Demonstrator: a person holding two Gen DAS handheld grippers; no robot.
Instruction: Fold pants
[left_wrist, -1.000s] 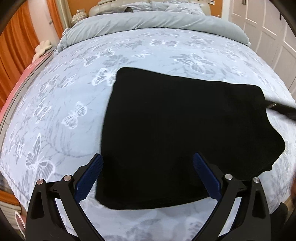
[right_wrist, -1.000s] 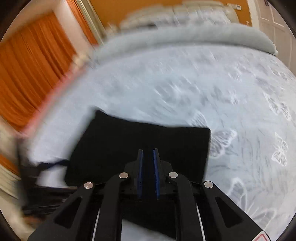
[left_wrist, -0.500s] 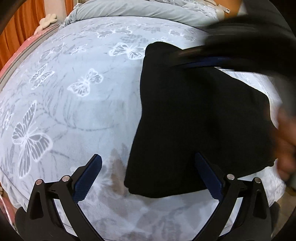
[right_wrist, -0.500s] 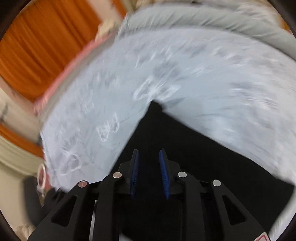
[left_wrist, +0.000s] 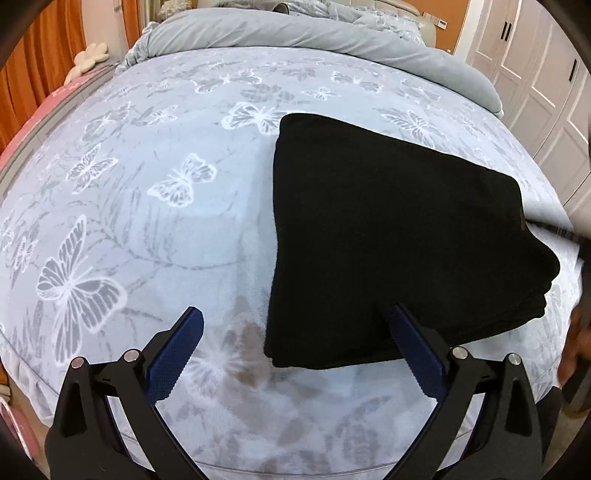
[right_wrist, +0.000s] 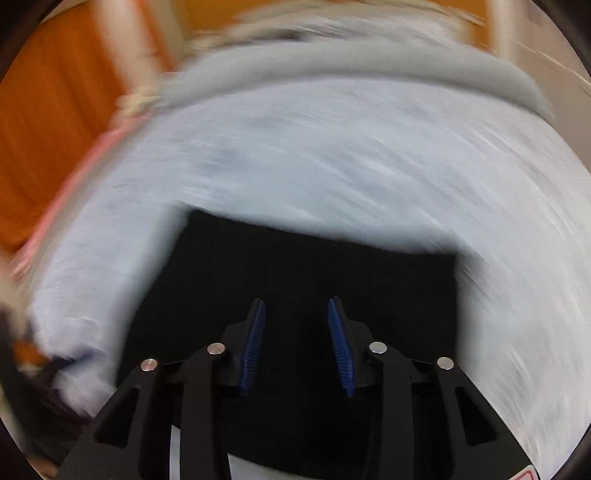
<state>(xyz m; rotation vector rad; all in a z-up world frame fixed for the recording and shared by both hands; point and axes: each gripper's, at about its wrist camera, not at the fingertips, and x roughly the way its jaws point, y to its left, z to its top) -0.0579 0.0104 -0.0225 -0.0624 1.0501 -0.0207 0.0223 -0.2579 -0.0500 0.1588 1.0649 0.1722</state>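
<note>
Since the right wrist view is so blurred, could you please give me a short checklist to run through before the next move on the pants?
1. Black pants folded into a compact stack: ok.
2. Pants fully on the butterfly bedspread, not over its edge: ok.
3. Left hand-held gripper open, holding nothing: ok.
4. Right hand-held gripper open over the pants: ok.
5. Right wrist view steady enough to aim: not ok, motion blur.
6. Stacked edges aligned at the right corner: cannot tell.
</note>
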